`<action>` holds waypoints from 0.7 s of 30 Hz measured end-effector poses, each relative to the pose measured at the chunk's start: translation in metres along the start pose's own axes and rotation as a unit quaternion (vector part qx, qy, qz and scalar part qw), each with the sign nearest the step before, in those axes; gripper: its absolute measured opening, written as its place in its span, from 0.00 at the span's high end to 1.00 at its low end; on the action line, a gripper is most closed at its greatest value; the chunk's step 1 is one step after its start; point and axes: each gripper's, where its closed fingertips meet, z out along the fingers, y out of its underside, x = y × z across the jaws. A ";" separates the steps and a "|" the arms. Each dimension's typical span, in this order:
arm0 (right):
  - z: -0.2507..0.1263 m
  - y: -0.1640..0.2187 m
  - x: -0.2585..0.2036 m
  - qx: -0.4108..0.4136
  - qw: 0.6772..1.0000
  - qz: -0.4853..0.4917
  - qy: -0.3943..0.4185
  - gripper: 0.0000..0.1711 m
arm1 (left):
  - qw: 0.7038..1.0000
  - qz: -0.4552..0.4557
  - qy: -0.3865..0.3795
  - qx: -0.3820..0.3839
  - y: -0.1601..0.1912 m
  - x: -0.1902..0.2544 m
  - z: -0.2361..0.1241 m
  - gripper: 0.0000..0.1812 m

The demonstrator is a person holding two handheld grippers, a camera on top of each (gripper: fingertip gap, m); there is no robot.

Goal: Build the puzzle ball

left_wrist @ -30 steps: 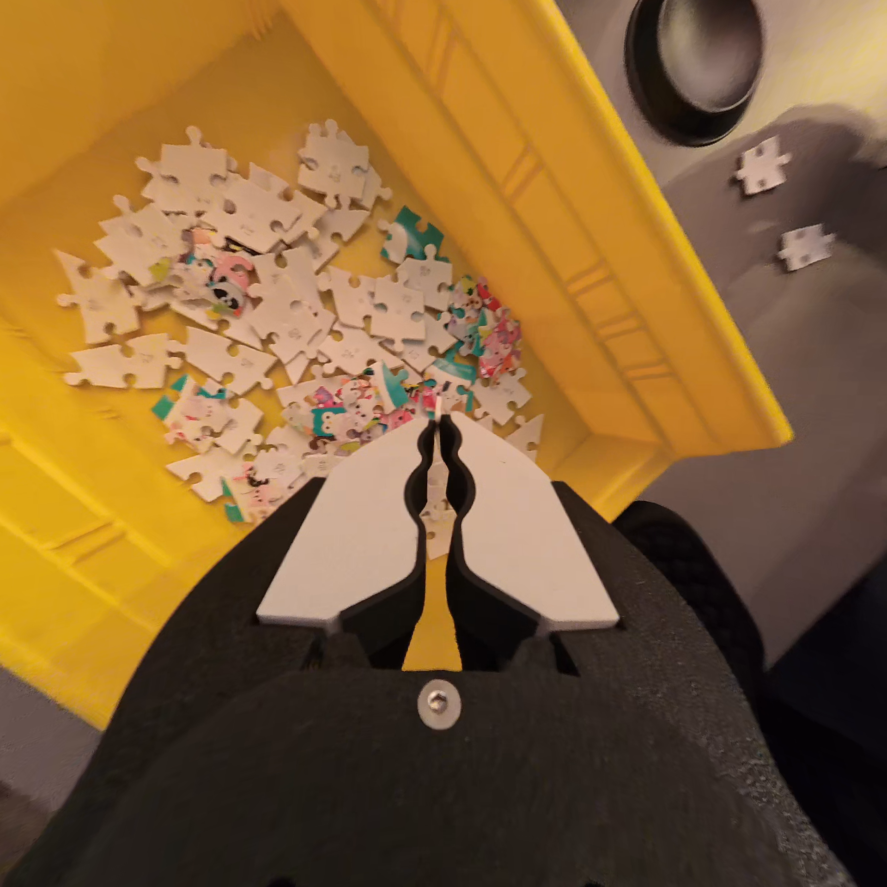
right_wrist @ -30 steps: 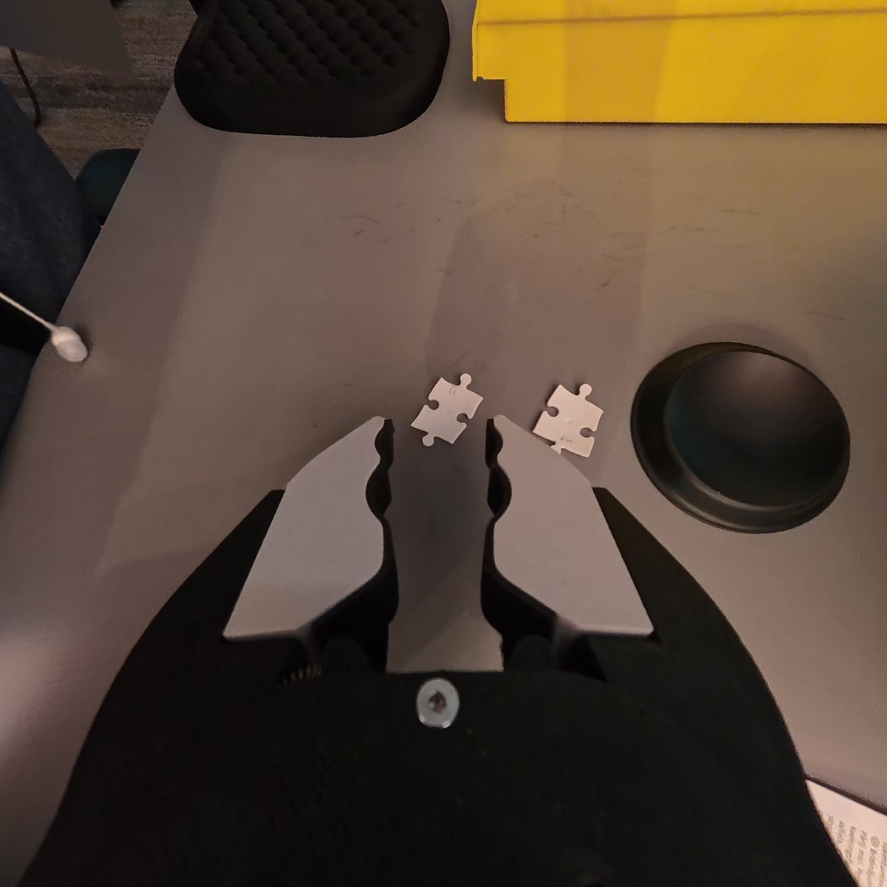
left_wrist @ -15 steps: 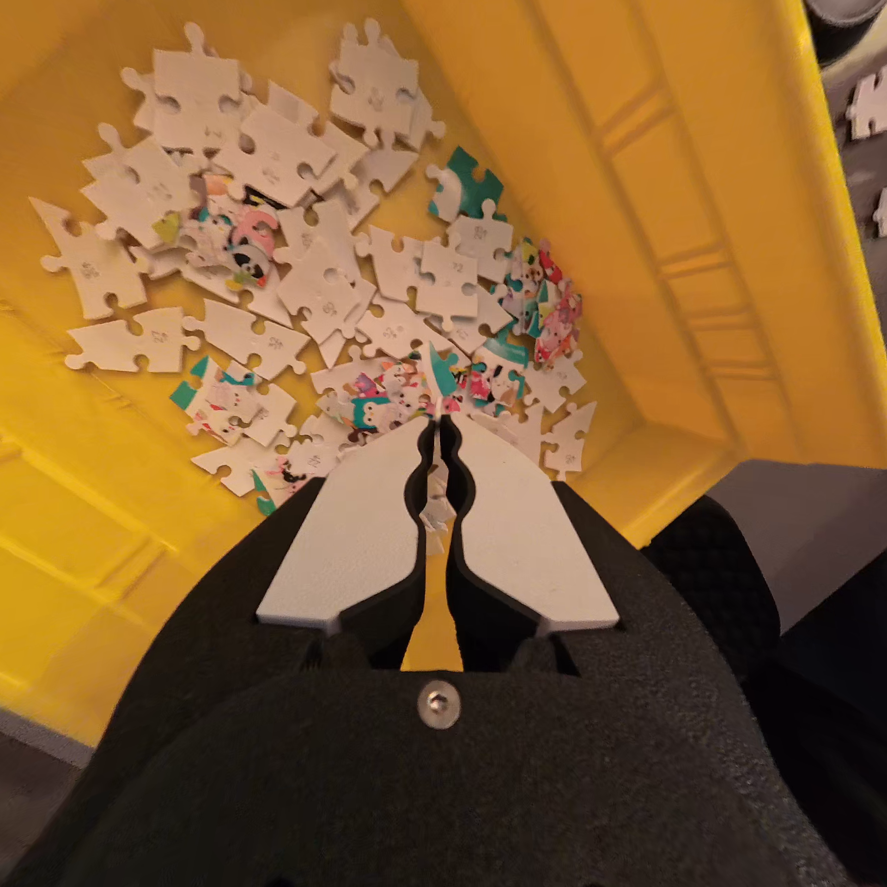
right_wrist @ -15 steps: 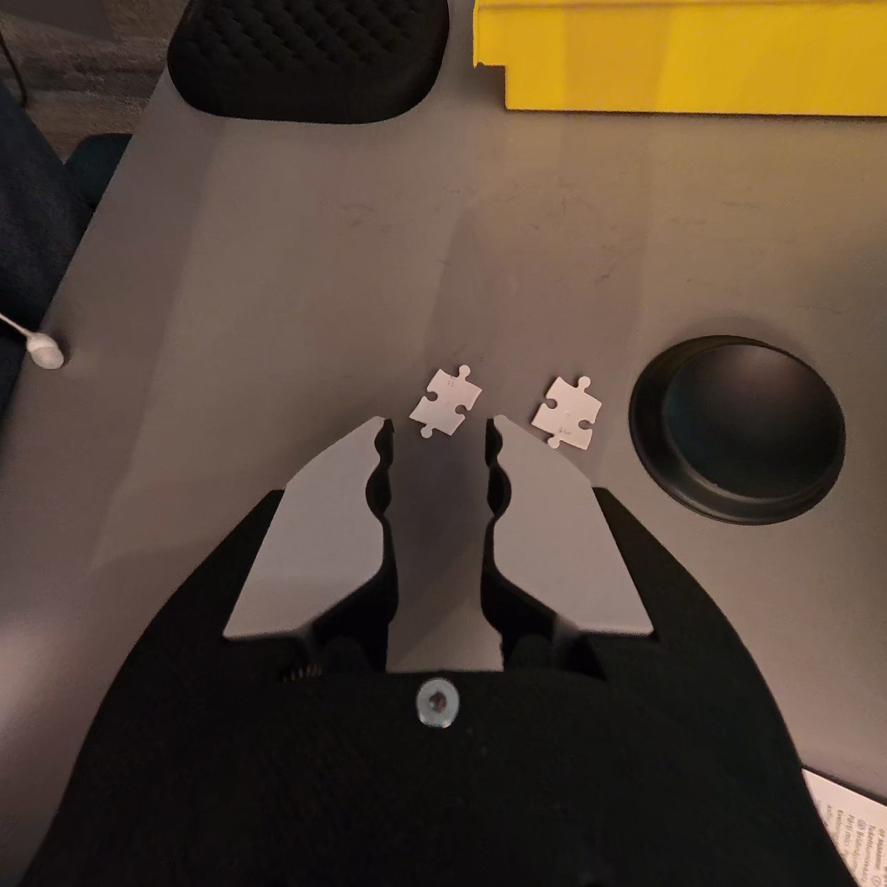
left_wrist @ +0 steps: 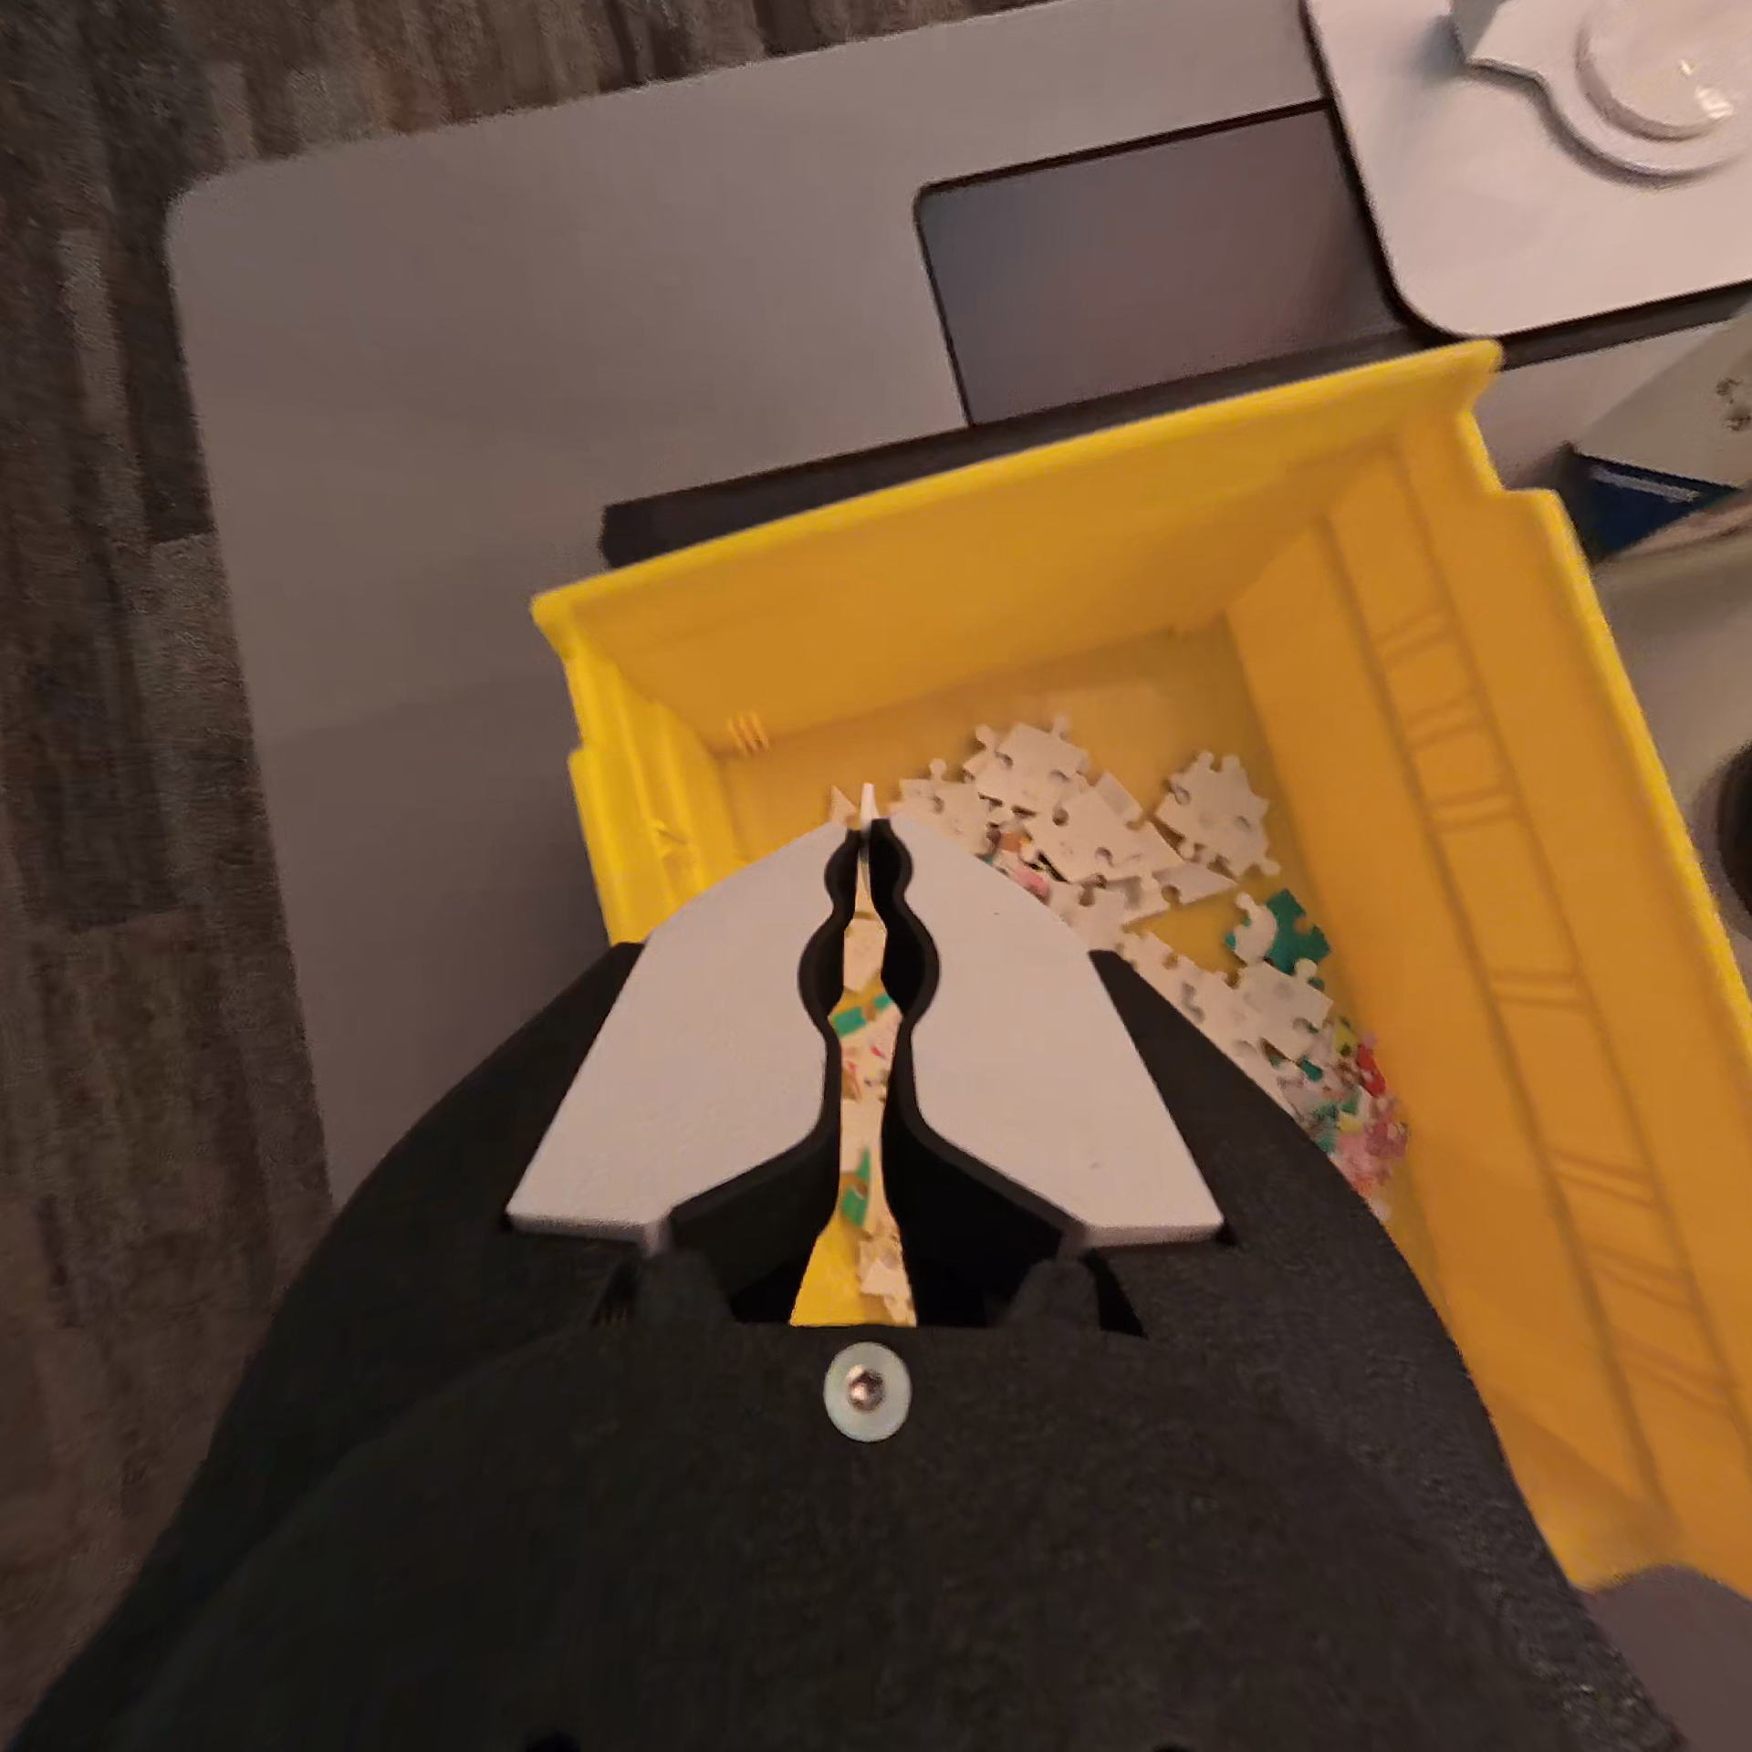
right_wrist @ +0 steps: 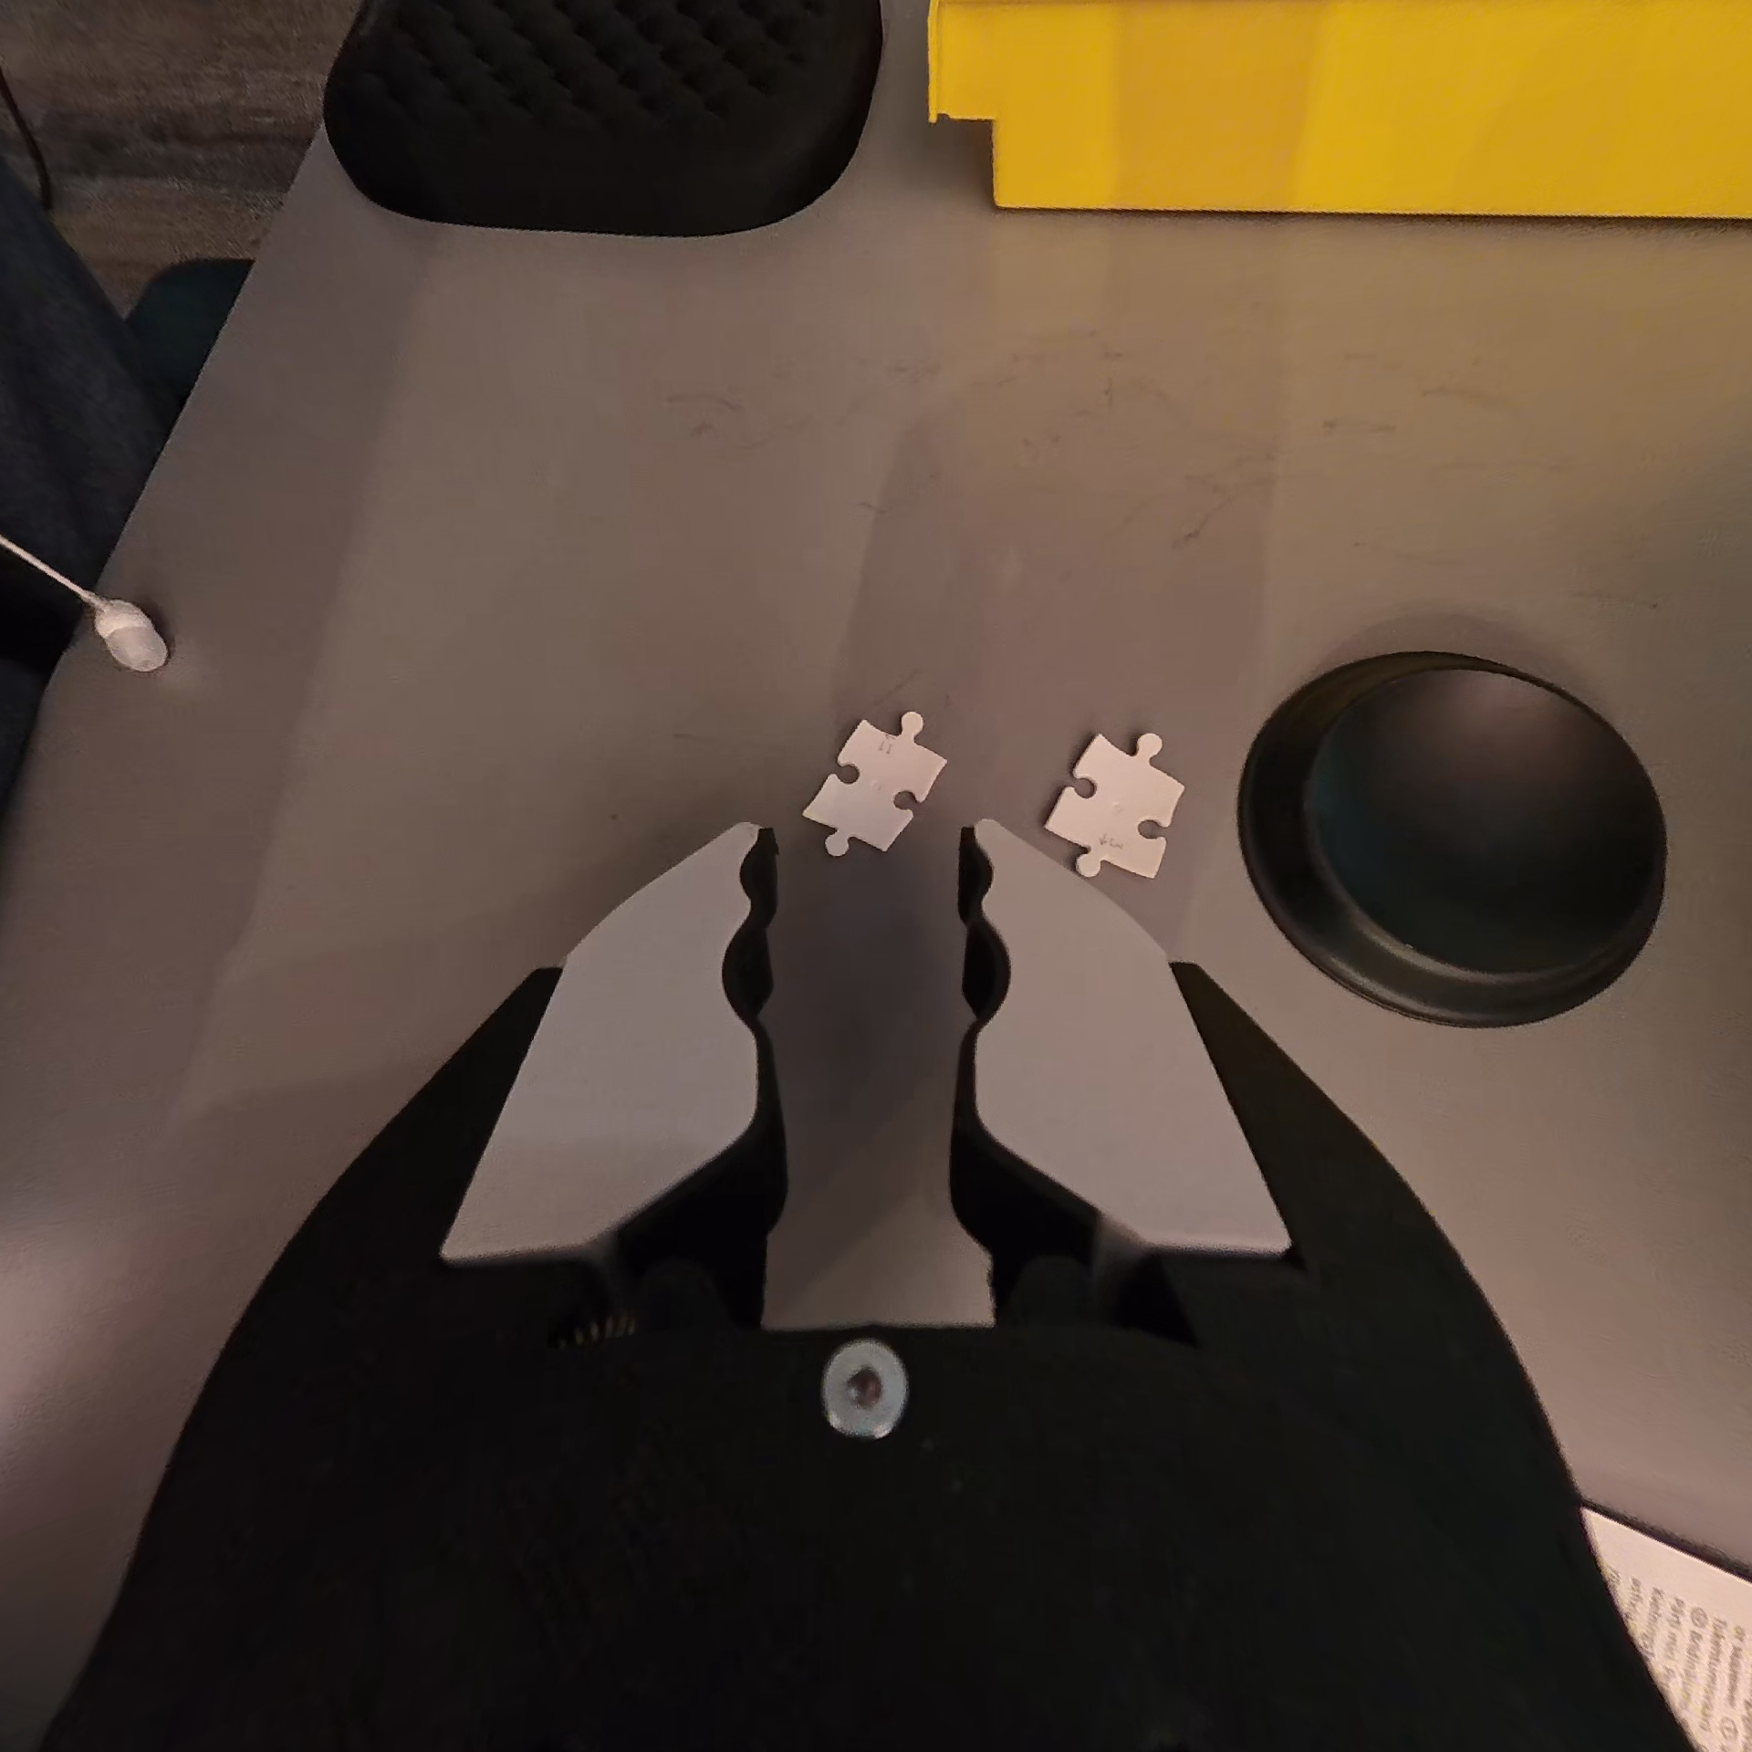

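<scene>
Your left tool (left_wrist: 866, 827) is clamped edge-on on a thin, light puzzle piece (left_wrist: 866, 806) above the yellow bin (left_wrist: 1479, 853); grip its flat faces. Your right tool (right_wrist: 866, 834) hangs parted near two pieces (right_wrist: 874, 783) beside the black dish (right_wrist: 1450, 834).

Two puzzle pieces (right_wrist: 874, 785) (right_wrist: 1117, 806) side by side on the table (right_wrist: 569, 474), round dish (right_wrist: 1450, 834) to their right, bin (right_wrist: 1327, 104) behind, more pieces (left_wrist: 1119, 853) in it.
</scene>
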 end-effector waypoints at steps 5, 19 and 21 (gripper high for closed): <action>0.001 0.002 0.000 -0.003 1.000 0.000 -0.002 0.78 | 0.998 0.032 -0.060 -0.003 -0.005 -0.004 0.027 0.99; 0.000 0.002 -0.003 -0.007 1.000 -0.008 -0.004 0.78 | 0.997 -0.062 -0.048 -0.003 0.011 -0.009 0.069 0.99; 0.001 0.002 -0.003 -0.008 1.000 -0.008 -0.004 0.78 | 0.996 -0.070 -0.046 0.004 0.011 -0.009 0.070 0.99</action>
